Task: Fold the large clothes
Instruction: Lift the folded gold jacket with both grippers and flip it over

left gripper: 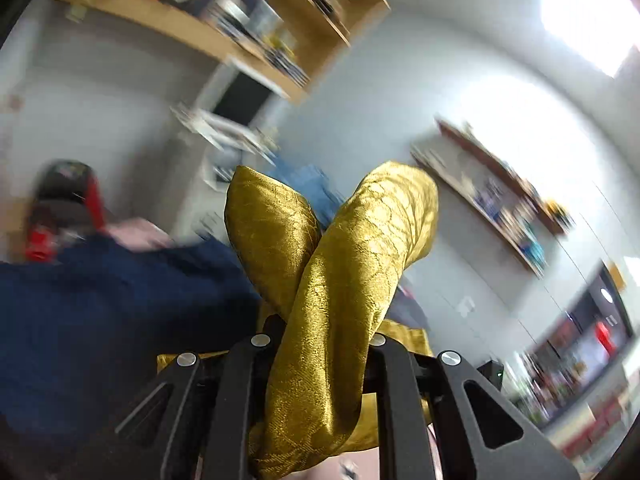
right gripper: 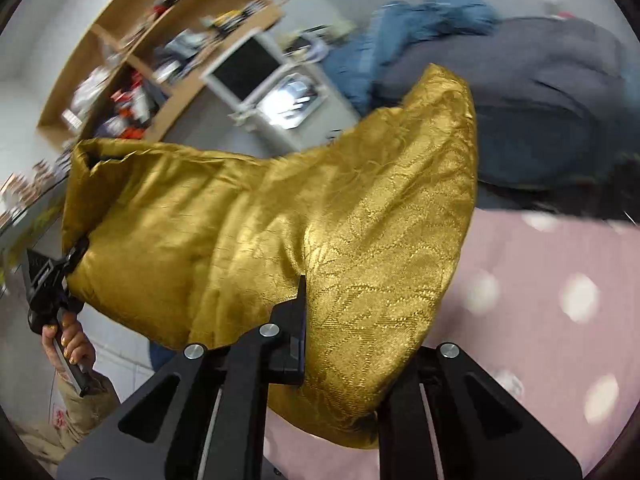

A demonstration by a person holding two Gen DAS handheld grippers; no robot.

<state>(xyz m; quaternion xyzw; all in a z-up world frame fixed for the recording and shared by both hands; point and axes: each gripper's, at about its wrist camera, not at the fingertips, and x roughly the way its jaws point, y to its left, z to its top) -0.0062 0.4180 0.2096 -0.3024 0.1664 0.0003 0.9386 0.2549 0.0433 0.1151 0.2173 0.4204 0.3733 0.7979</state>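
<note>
Left wrist view: the left tool (left gripper: 320, 344) is clamped nearly closed on the gold garment (left gripper: 340, 272), which stands up in two soft lobes toward 12 o'clock. It looks a light, satiny brocade, likely slippery, so hems suit a hold best.

Right wrist view: the right tool (right gripper: 340, 344), jaws nearly closed, pinches the same gold garment (right gripper: 280, 220), which spans in the air to the left tool (right gripper: 70, 258) at 9 o'clock, above the pink dotted bed (right gripper: 560, 320) at 4 o'clock.
</note>
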